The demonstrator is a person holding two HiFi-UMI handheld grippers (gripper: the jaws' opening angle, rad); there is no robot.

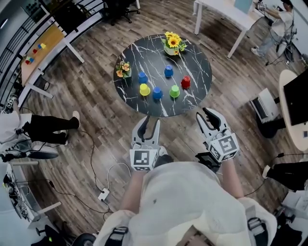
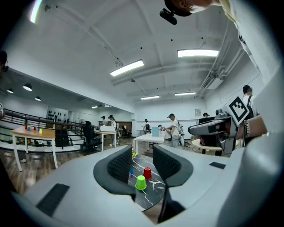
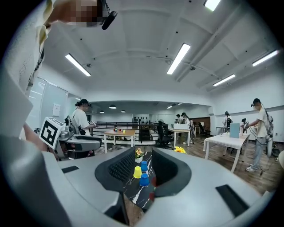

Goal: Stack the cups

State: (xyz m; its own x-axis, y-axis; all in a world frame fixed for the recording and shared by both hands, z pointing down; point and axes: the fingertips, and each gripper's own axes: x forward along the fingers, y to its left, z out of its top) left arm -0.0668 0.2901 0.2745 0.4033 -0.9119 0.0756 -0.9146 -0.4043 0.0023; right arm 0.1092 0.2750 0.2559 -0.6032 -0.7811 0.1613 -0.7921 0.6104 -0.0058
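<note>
Several small upturned cups stand on the round black marble table point(image 1: 144, 53): a yellow cup point(image 1: 144, 89), a green cup point(image 1: 174, 91), a red cup point(image 1: 186, 82) and three blue ones point(image 1: 157, 93). Both grippers hover short of the table's near edge, over the floor. My left gripper point(image 1: 150, 122) is open and empty; its view looks between the pads at the green cup point(image 2: 140, 182) and red cup point(image 2: 147, 173). My right gripper point(image 1: 204, 114) is also open and empty, looking at the yellow cup point(image 3: 137, 172) and a blue cup point(image 3: 144, 180).
Two flower pots stand on the table, sunflowers point(image 1: 171, 43) at the far side and a smaller one point(image 1: 123, 69) at the left. A cable and power strip point(image 1: 104, 194) lie on the wood floor. White desks point(image 1: 226, 14) and people stand around the room.
</note>
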